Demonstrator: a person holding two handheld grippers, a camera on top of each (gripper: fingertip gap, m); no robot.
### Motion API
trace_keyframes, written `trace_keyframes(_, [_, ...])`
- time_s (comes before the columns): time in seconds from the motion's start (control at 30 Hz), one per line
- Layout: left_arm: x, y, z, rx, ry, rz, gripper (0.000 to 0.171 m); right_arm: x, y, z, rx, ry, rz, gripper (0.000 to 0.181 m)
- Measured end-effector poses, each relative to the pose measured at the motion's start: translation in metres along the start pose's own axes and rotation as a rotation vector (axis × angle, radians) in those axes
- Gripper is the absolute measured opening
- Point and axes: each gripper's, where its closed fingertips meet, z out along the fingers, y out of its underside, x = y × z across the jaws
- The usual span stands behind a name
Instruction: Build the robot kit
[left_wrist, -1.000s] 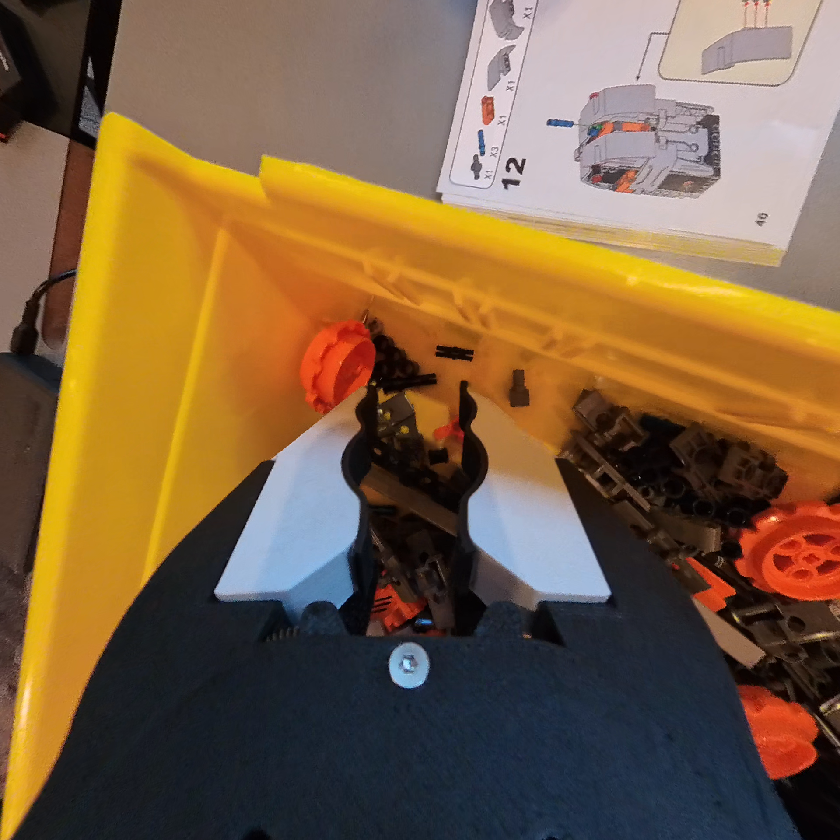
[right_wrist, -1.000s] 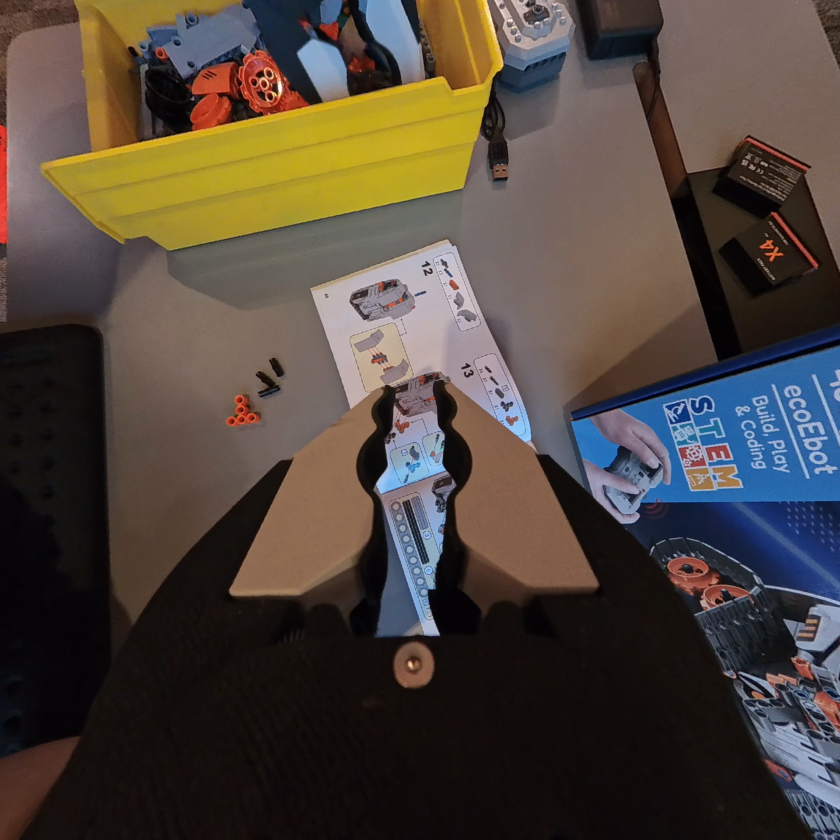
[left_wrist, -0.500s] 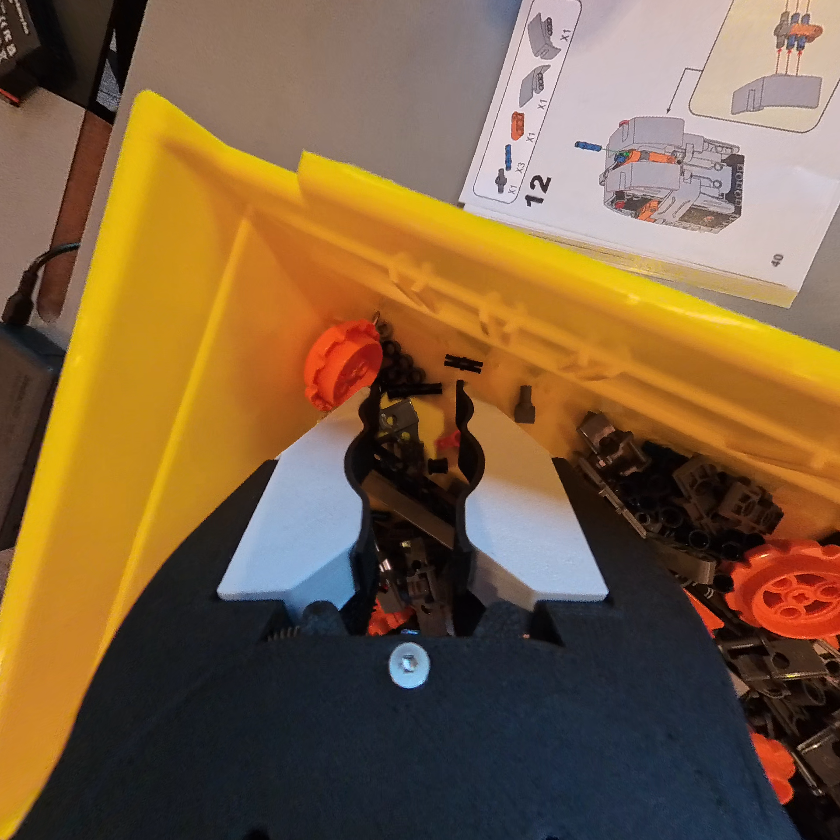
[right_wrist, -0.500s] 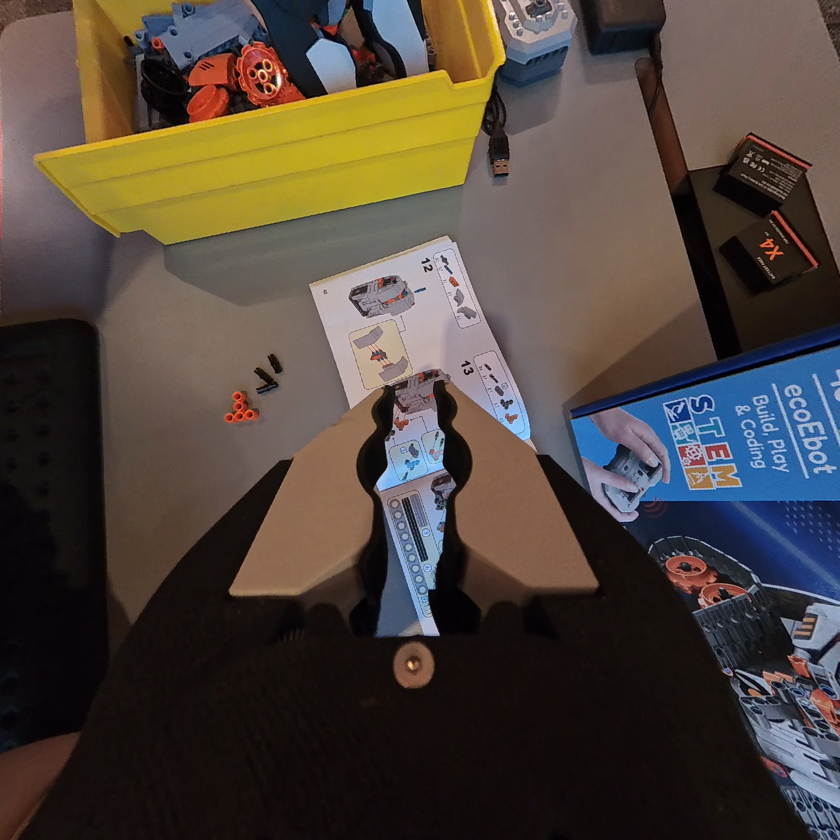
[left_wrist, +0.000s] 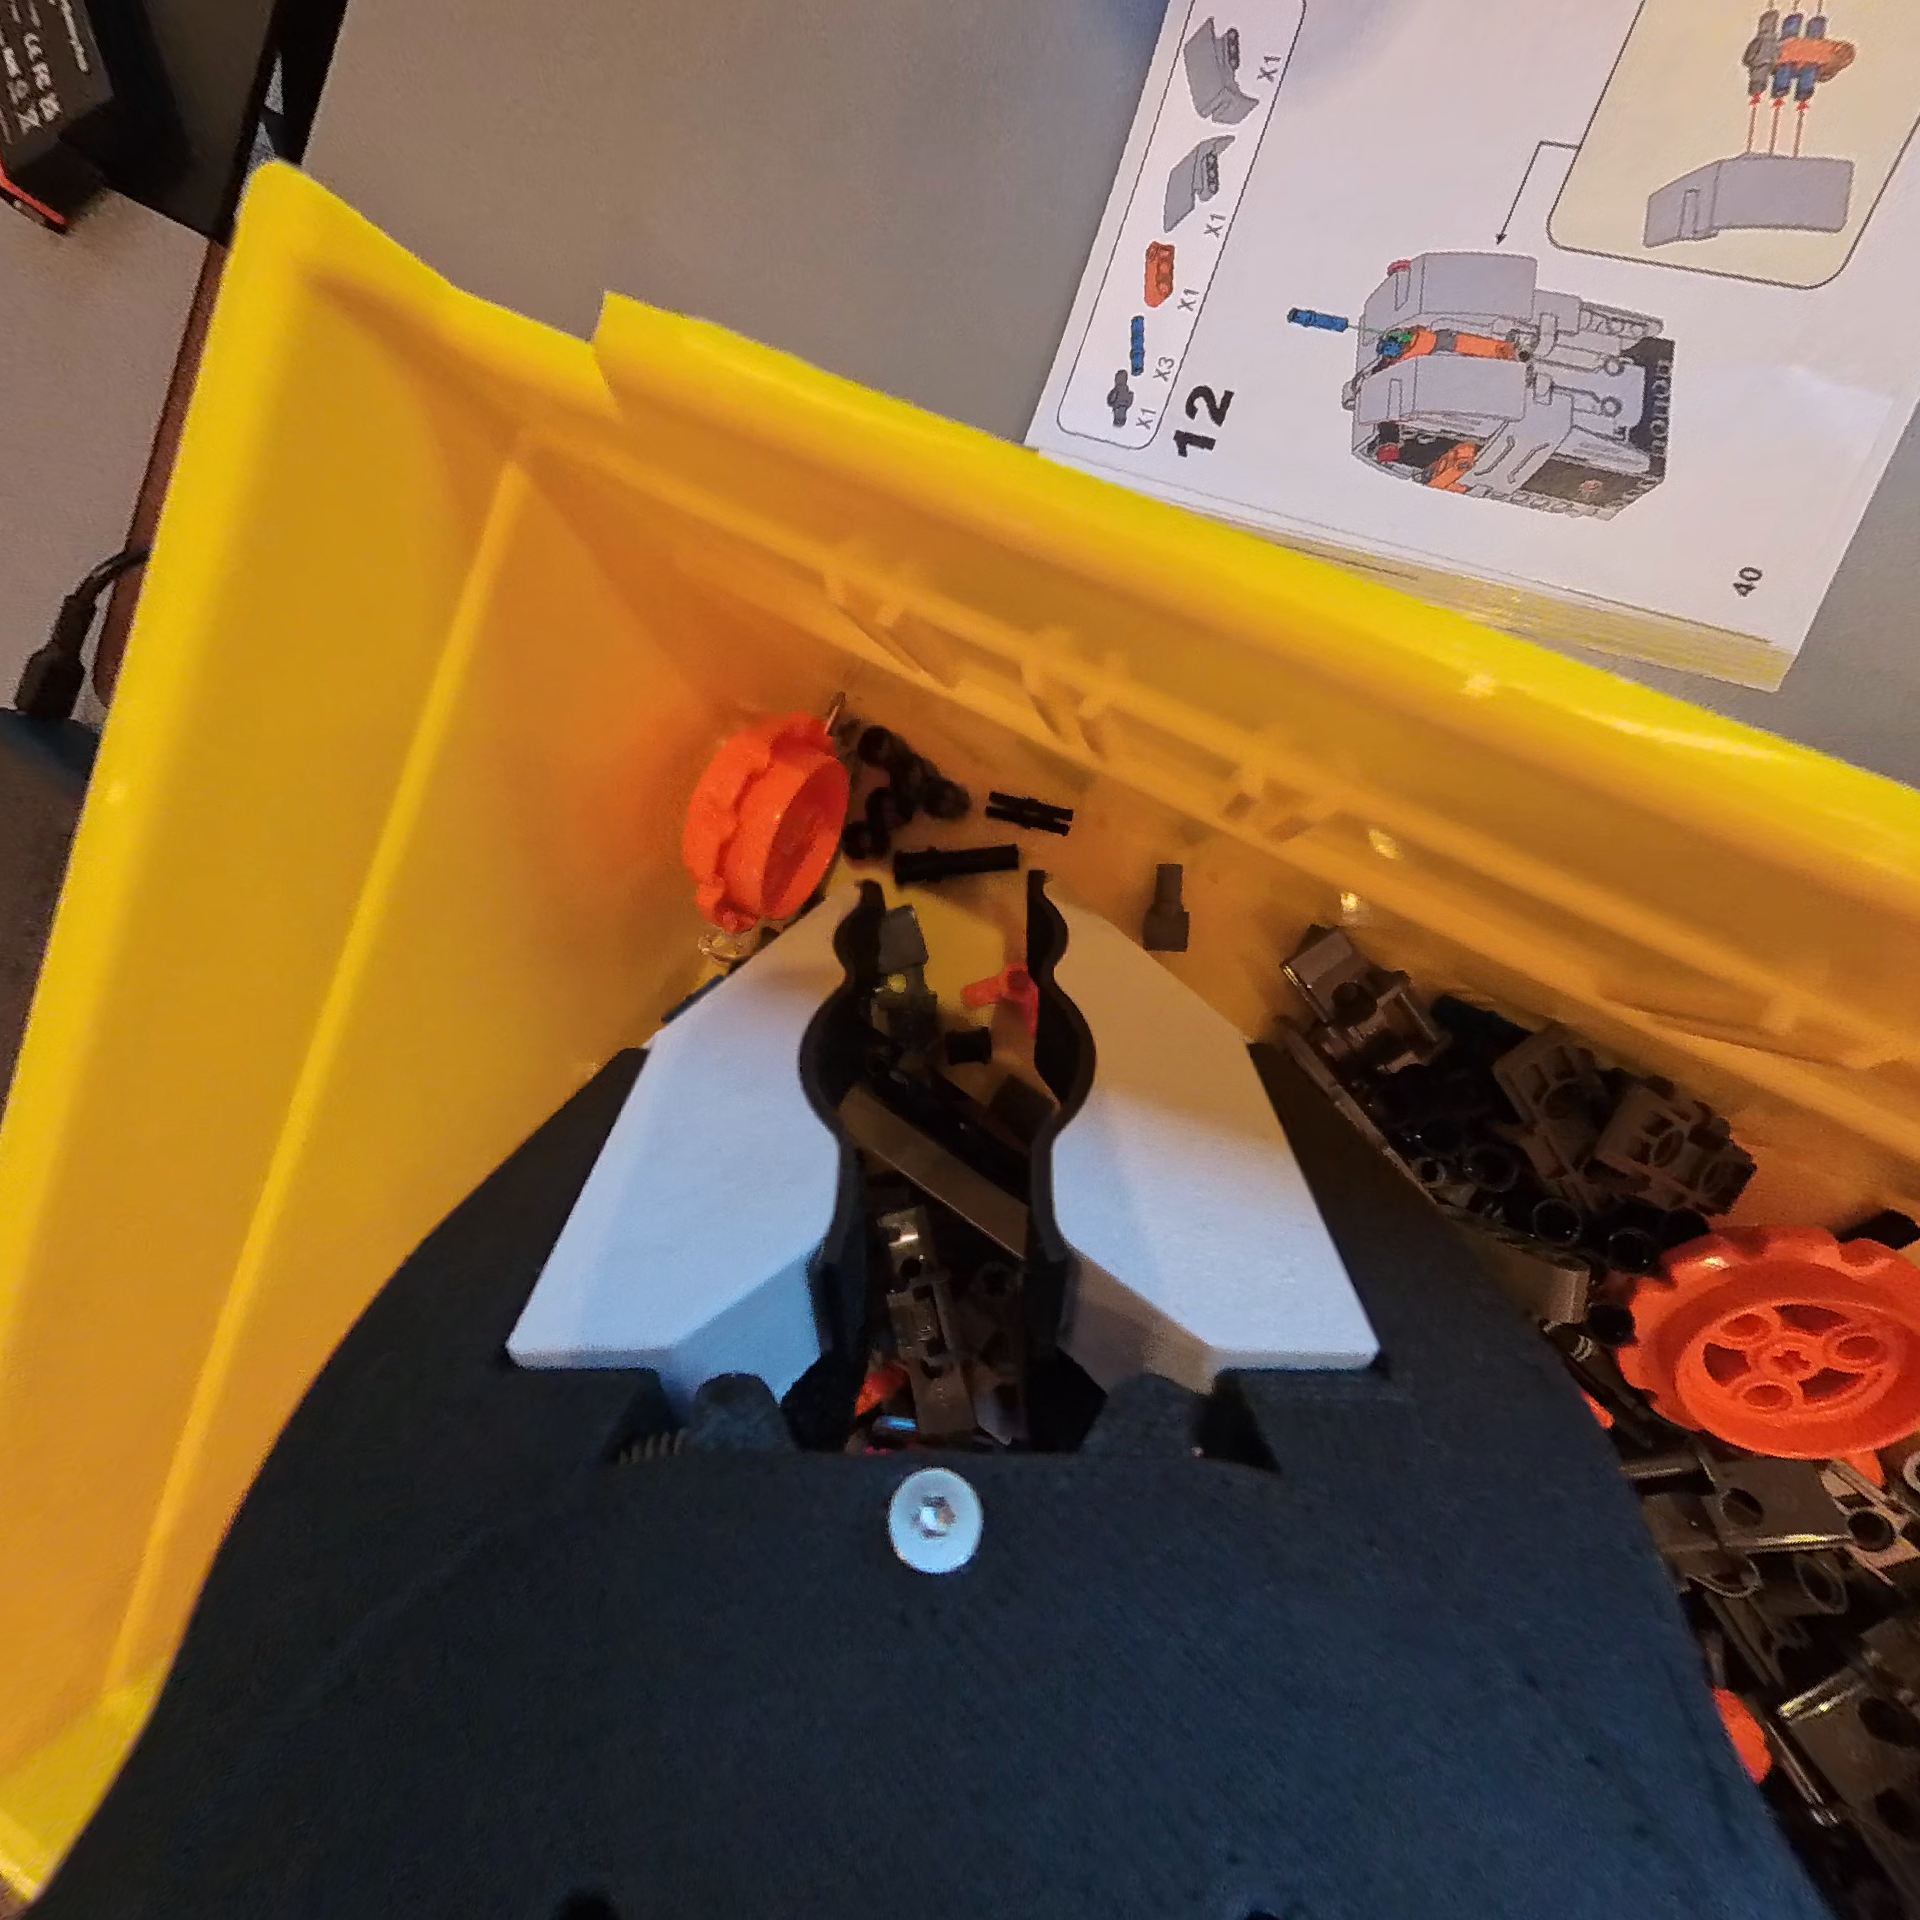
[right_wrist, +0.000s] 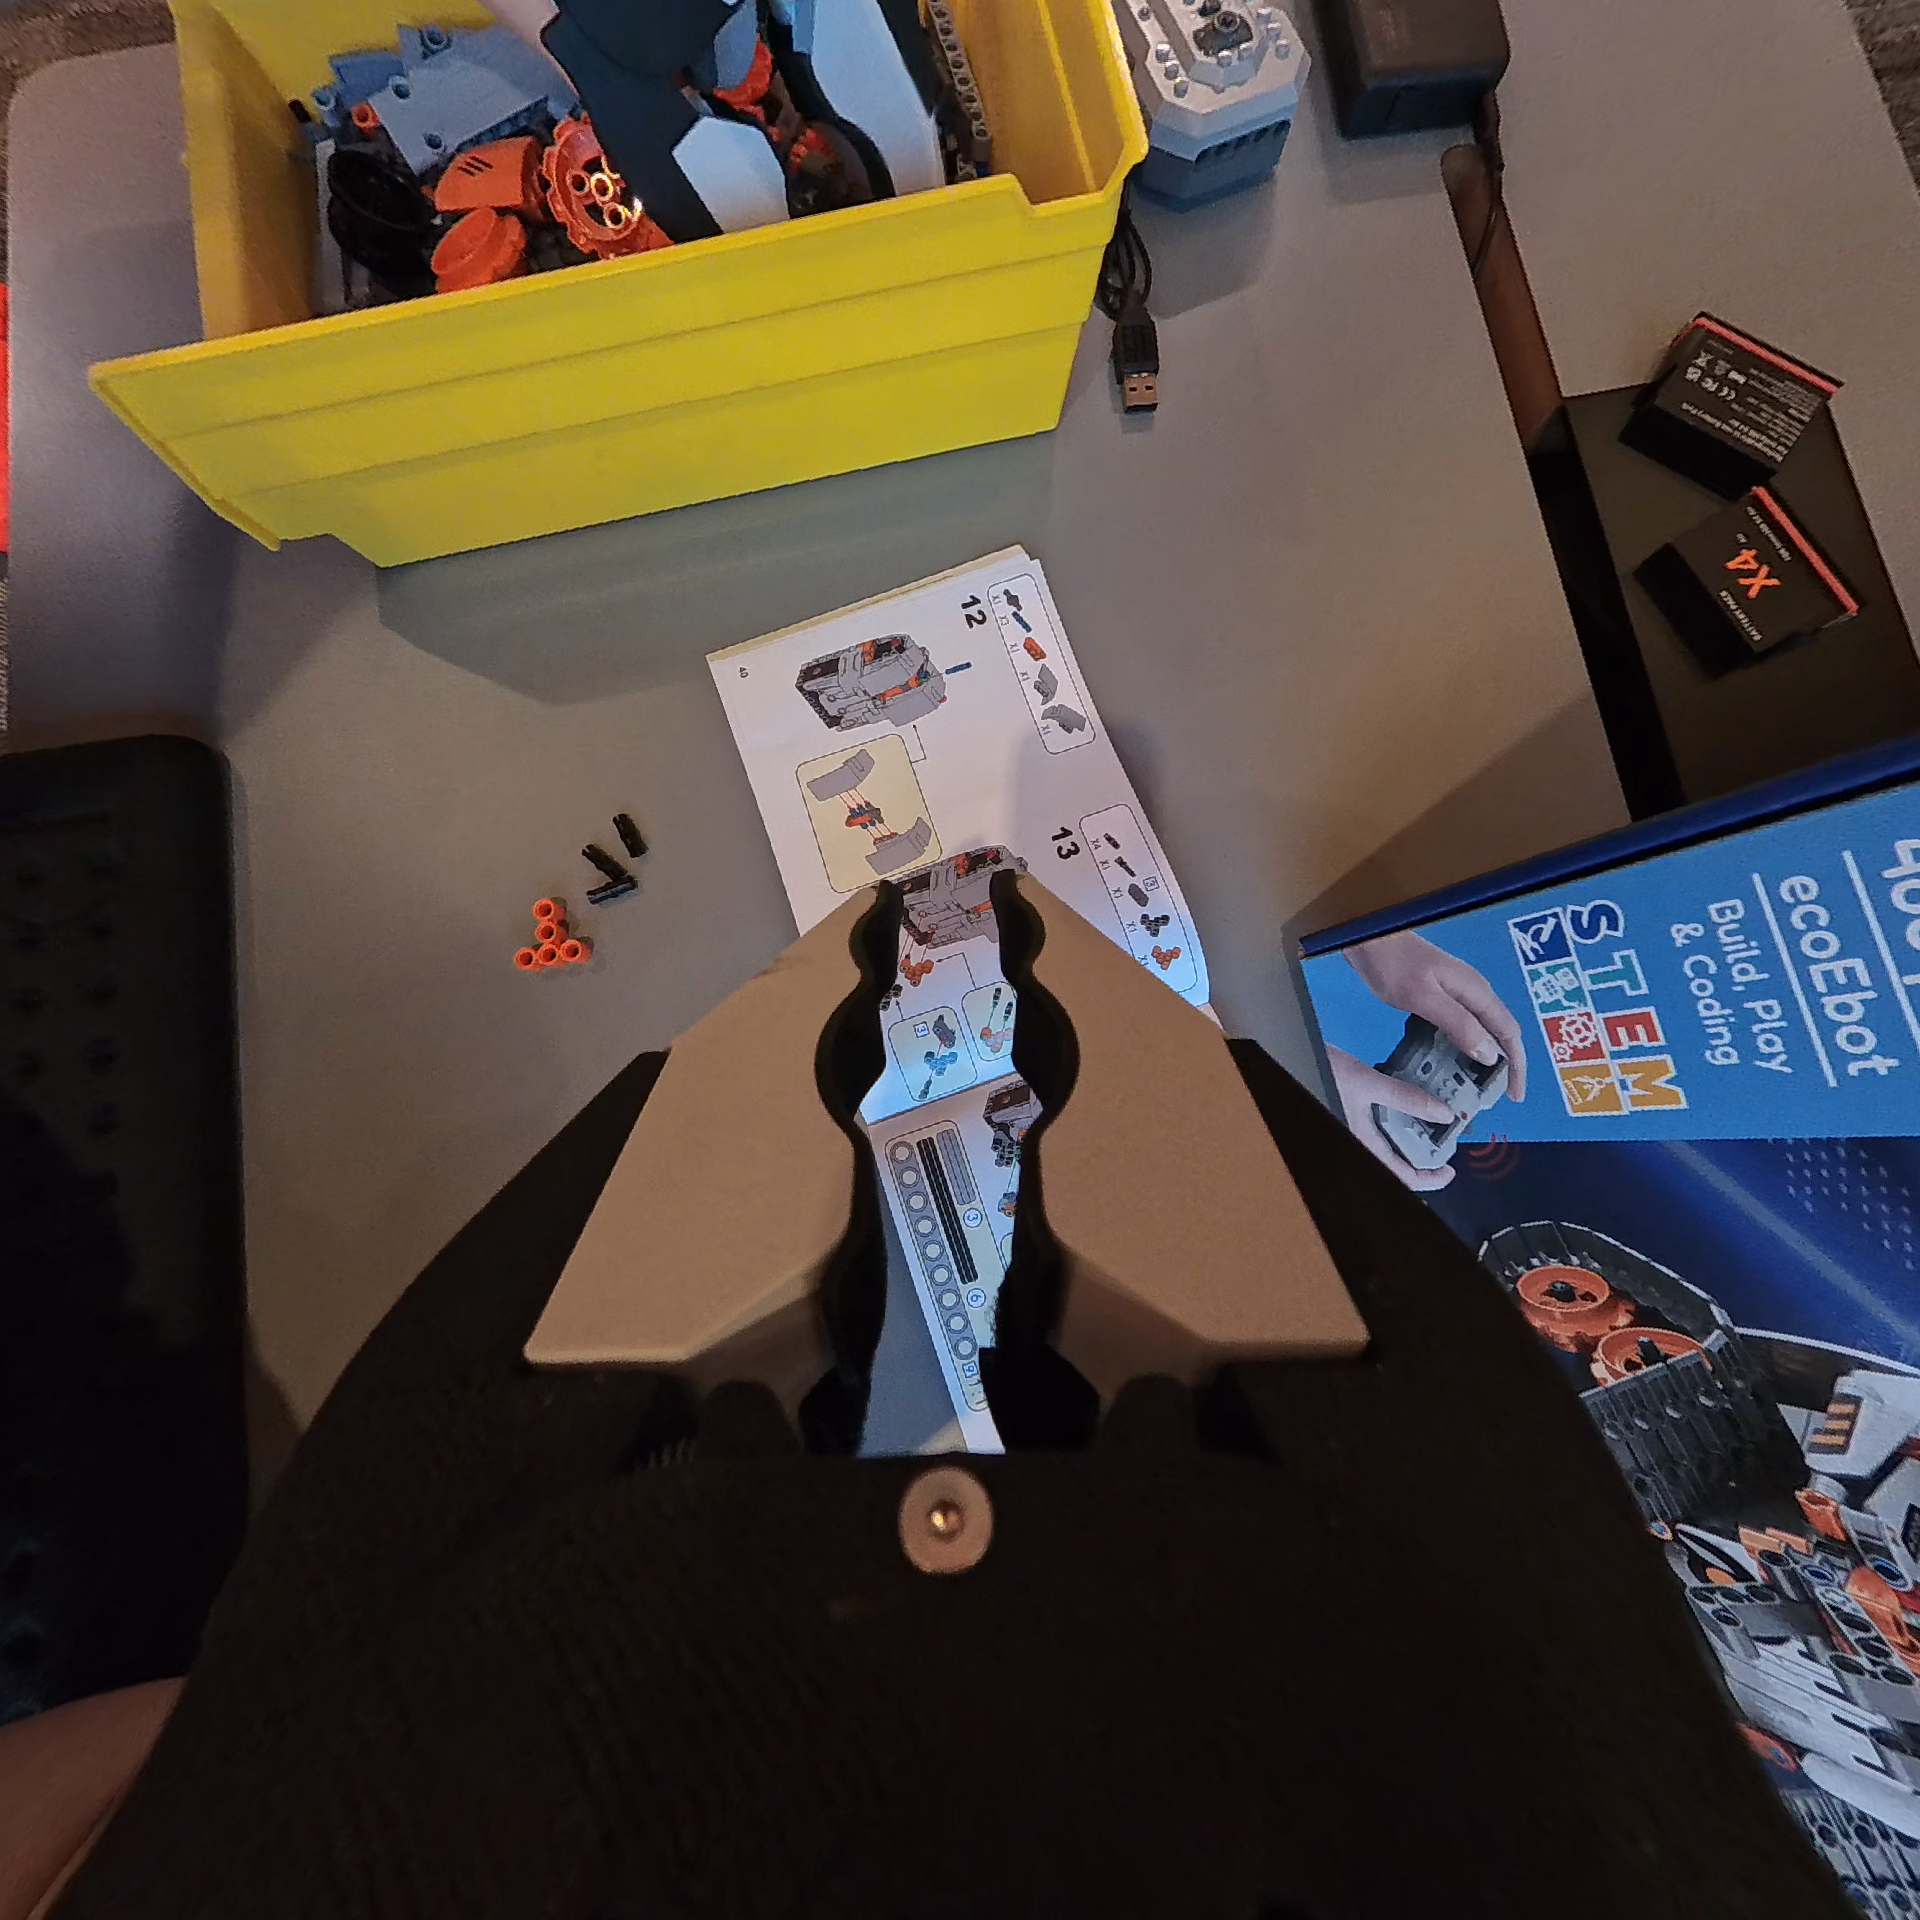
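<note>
My left gripper (left_wrist: 951, 902) is open, low inside a yellow bin (left_wrist: 343, 831) near its corner. A small red connector (left_wrist: 1001, 989) and dark grey pieces (left_wrist: 902, 951) lie between the jaws, not gripped. Black pins (left_wrist: 956, 860) lie just past the tips, and an orange wheel (left_wrist: 764, 831) leans in the corner. The left gripper also shows in the right wrist view (right_wrist: 665, 114), inside the bin (right_wrist: 644, 416). My right gripper (right_wrist: 945, 896) is open and empty above an open instruction booklet (right_wrist: 935, 707) on the grey table.
The bin holds several black, grey and orange parts, including a second orange wheel (left_wrist: 1782, 1351). Small orange pieces (right_wrist: 551, 940) and black pins (right_wrist: 613, 857) lie on the table left of the booklet. A blue kit box (right_wrist: 1662, 1091) lies at the right, a USB cable (right_wrist: 1138, 353) and grey module (right_wrist: 1216, 73) beside the bin, and a black pad (right_wrist: 104, 1143) at the left. One gripper's finger ends stand about 25 cm off the other's.
My left gripper has shifted slightly inside the bin, so the booklet sits farther right in its view. Both jaw gaps are unchanged. The right gripper has barely moved.
</note>
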Motion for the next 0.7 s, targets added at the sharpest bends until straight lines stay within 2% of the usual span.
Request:
trace_keyframes(0.07, [-0.001,0.001,-0.001,-0.002,-0.006,-0.006,0.031,0.000,0.000,0.000,-0.002,0.002,0.000,0.018])
trace_keyframes(0.2, [0.004,0.001,-0.001,0.004,0.038,0.012,0.030,0.000,0.001,0.001,-0.004,0.000,-0.002,0.018])
trace_keyframes(0.27, [0.007,-0.003,0.000,0.009,0.083,-0.008,0.038,0.000,0.001,0.002,-0.008,-0.003,0.001,0.017])
trace_keyframes(0.33, [0.009,-0.005,0.002,0.003,0.111,-0.026,0.036,0.000,0.002,0.003,-0.014,-0.004,-0.002,0.017])
trace_keyframes(0.47, [0.005,-0.008,0.003,0.008,0.085,-0.013,0.043,0.000,0.001,0.003,-0.009,-0.004,-0.003,0.017])
trace_keyframes(0.7, [0.003,-0.009,0.004,0.022,0.096,-0.020,0.041,-0.001,0.002,0.004,-0.018,-0.008,-0.005,0.017])
